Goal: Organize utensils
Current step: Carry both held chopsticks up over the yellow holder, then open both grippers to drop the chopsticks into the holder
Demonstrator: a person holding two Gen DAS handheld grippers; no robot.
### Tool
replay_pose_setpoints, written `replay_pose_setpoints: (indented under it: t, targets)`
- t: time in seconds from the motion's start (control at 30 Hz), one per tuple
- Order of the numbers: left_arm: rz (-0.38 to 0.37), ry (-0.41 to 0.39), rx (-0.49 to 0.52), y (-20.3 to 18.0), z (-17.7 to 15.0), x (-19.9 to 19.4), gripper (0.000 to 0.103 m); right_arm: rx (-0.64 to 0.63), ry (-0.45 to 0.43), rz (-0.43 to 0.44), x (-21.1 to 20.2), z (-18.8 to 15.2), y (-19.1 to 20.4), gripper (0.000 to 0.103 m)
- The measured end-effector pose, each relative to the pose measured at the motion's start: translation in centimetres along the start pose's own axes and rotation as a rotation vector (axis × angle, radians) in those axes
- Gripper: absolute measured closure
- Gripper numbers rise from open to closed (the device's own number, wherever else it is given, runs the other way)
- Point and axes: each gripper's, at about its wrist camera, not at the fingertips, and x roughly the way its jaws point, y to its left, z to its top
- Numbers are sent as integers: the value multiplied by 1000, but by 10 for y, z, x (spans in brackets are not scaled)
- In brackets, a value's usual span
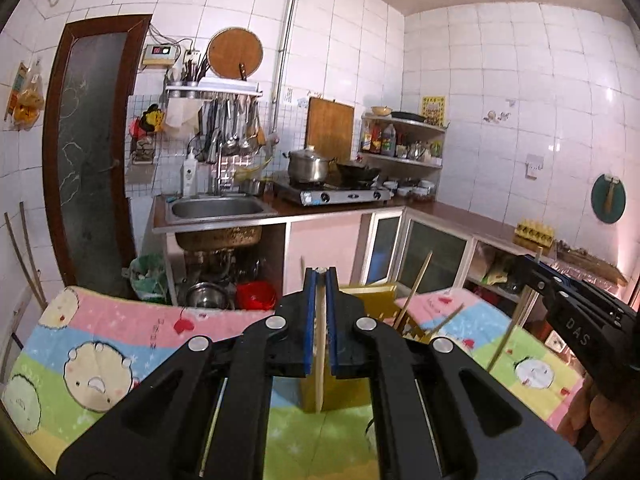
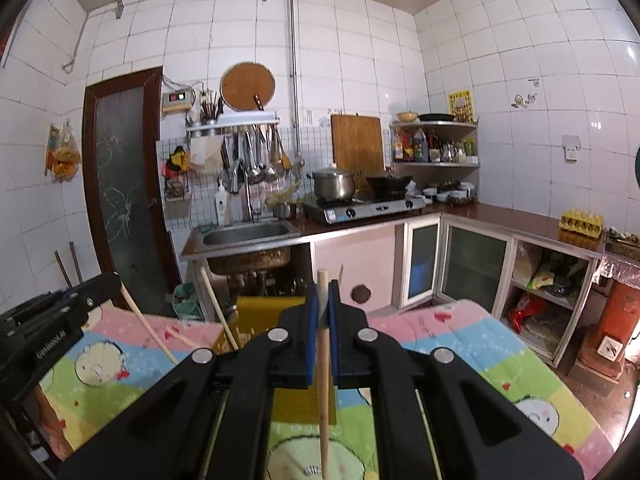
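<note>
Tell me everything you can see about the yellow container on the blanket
The yellow container looks like a boxy, opaque holder, probably plastic, standing upright on the cartoon-print blanket. Its top is open, and several pale wooden chopsticks lean out of it at different angles. Both grippers hang in front of it and hide much of its body: the left gripper is shut on one chopstick, and the right gripper on another. Whether the held sticks touch the container cannot be told.
</note>
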Motion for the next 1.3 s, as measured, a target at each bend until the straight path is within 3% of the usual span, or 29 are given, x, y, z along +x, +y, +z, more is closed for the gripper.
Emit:
replay_pose_setpoints:
  t: [0.33,0.5,0.63,0.77,1.0,1.03,1.07,1.1,1.13,1.17,1.3]
  targets:
    - [-49,-107,-22,-21,82,10,100,28,-94,19,28,73,3,98]
    - [-34,-135,-6,-27,95,39,100,31,-113,23,60,91,5,98]
    - [-15,-92,2,-24,80,86,100,21,-91,23,92,77,6,98]
    - [-13,3,-11,-11,47,126,100,8,-1,26,128,43,1,98]
    - [10,130,-21,11,12,139,98,-10,143,19,156,2,-8,97]
    - [15,129,-27,14,13,134,88,-18,150,7,152,3,-9,95]
    - [21,124,-36,18,14,125,78,-27,152,-9,145,5,-11,81]
    - [32,120,-44,22,16,117,50,-27,148,-25,135,7,-14,67]
    - [55,100,-55,26,17,103,36,-19,141,-35,126,8,-17,41]
    - [73,83,-64,30,18,92,22,-5,133,-43,112,9,-21,39]
    - [110,49,-76,41,12,47,5,-6,172,-86,66,-3,-30,32]
